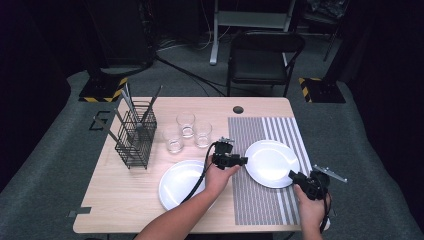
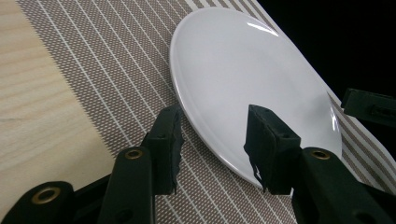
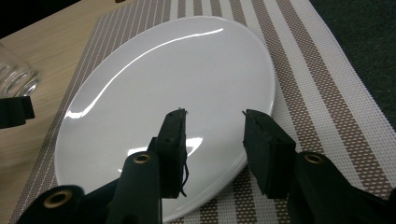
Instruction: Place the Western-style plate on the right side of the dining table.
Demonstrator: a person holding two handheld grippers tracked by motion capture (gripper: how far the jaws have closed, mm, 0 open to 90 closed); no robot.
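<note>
On the striped placemat [image 1: 260, 200] our left tool [image 1: 240, 161] sits open at the left rim of the white plate [image 1: 270, 163], and our right tool [image 1: 296, 177], also open, waits at its right rim; neither grips yet, so lifting remains.

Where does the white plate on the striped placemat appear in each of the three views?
High view: the plate on the mat lies right of centre, between the left gripper and the right gripper.
Left gripper view: the same plate spans the upper middle, its near rim between that gripper's open fingers.
Right gripper view: it covers the centre.
Shared landmark: the striped placemat beneath it.
</note>
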